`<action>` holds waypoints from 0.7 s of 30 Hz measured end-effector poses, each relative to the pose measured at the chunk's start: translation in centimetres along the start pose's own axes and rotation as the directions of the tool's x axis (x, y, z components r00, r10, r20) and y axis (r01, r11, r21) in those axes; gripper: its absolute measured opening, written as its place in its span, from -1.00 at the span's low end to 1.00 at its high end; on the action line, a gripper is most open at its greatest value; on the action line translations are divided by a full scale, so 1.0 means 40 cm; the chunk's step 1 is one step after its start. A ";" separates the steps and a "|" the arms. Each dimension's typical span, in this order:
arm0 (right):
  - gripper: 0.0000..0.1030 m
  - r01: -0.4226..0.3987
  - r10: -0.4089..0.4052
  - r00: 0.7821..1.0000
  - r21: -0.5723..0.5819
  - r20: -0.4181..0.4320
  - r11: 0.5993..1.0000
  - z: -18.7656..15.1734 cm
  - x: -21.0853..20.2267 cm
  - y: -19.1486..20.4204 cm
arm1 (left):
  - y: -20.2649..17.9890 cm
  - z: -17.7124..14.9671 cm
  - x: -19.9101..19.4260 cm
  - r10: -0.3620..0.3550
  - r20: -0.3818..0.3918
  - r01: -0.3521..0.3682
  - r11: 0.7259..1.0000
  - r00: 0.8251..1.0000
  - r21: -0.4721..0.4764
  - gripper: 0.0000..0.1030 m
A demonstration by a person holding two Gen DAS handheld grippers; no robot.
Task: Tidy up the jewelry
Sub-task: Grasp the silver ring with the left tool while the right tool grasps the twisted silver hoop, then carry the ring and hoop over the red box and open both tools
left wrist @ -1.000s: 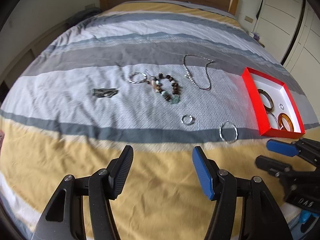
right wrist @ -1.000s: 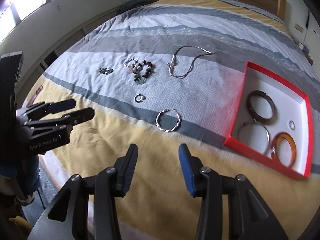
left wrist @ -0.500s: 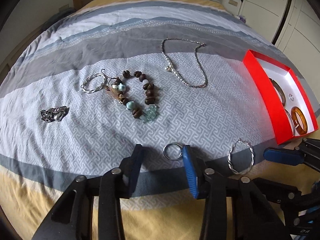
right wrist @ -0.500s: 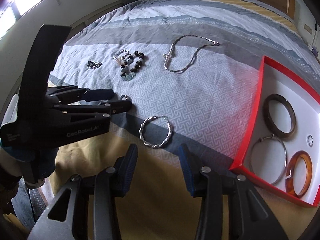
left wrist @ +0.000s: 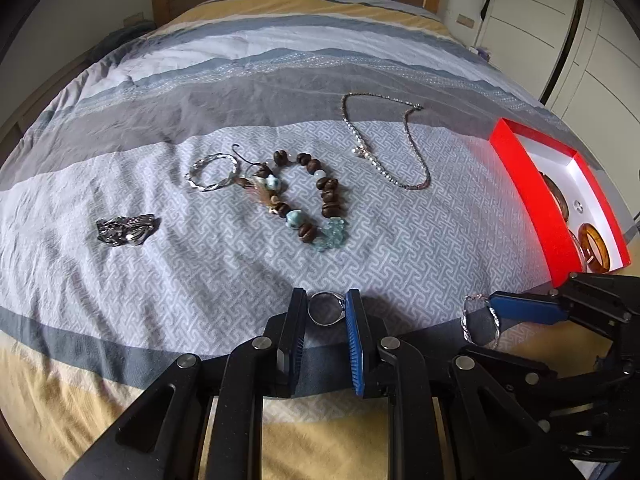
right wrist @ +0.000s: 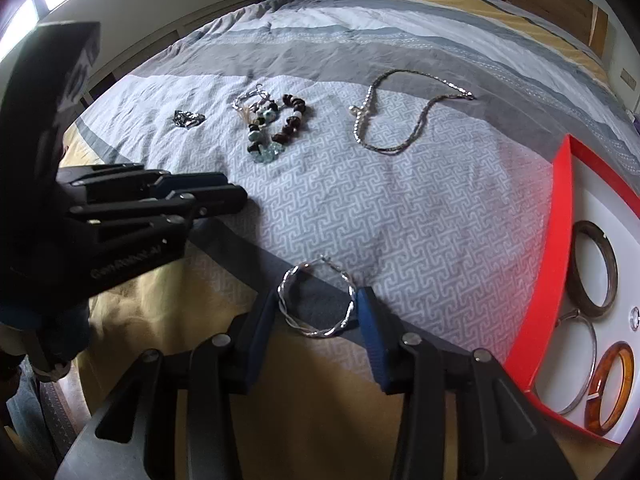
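Both claws straddle small pieces so they can go to the red box point(right wrist: 556, 216). The left claw point(left wrist: 326, 312), just closing, pinches the ring point(left wrist: 325, 309). The right claw point(right wrist: 318, 314) brackets the twisted hoop point(right wrist: 318, 300); firm contact is unclear.

On the bed point(left wrist: 280, 80): ring point(left wrist: 326, 308) between my left gripper point(left wrist: 326, 312) fingers; hoop point(right wrist: 318, 300) between my right gripper point(right wrist: 318, 308) fingers; box point(right wrist: 548, 280) right; necklace point(left wrist: 384, 148) and beaded bracelet point(left wrist: 304, 200) beyond.

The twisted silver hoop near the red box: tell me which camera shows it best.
The right wrist view. There the twisted silver hoop lies whole between the right tongs, its braided band clear. In the left wrist view only part of the hoop shows at the right, behind the blue finger of the right tongs.
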State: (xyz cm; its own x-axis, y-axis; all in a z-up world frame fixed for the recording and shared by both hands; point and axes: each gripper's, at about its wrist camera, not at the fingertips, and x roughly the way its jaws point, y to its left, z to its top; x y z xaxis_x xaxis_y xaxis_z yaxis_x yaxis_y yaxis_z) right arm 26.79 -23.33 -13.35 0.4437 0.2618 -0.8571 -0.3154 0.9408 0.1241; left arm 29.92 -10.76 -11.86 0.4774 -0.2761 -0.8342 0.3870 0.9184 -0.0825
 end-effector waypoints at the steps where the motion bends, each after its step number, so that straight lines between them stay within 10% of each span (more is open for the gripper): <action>1: -0.26 0.000 0.000 1.000 0.000 0.002 1.000 -0.001 0.002 0.000 | 0.004 -0.002 -0.008 0.002 0.003 -0.002 1.000 1.000 -0.002 -0.63; 21: -0.27 0.062 -0.066 0.987 0.029 0.148 0.998 -0.034 -0.268 0.044 | -0.049 -0.017 -0.282 -0.010 0.128 0.007 1.000 0.992 0.024 -0.63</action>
State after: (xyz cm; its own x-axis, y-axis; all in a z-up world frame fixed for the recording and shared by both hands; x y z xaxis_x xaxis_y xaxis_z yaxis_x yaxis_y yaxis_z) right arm 20.34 -24.75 -4.61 0.5825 0.2284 -0.7801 -0.2628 0.9611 0.0851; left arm 23.24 -9.25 -2.67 0.5704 -0.3195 -0.7566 0.4095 0.9092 -0.0752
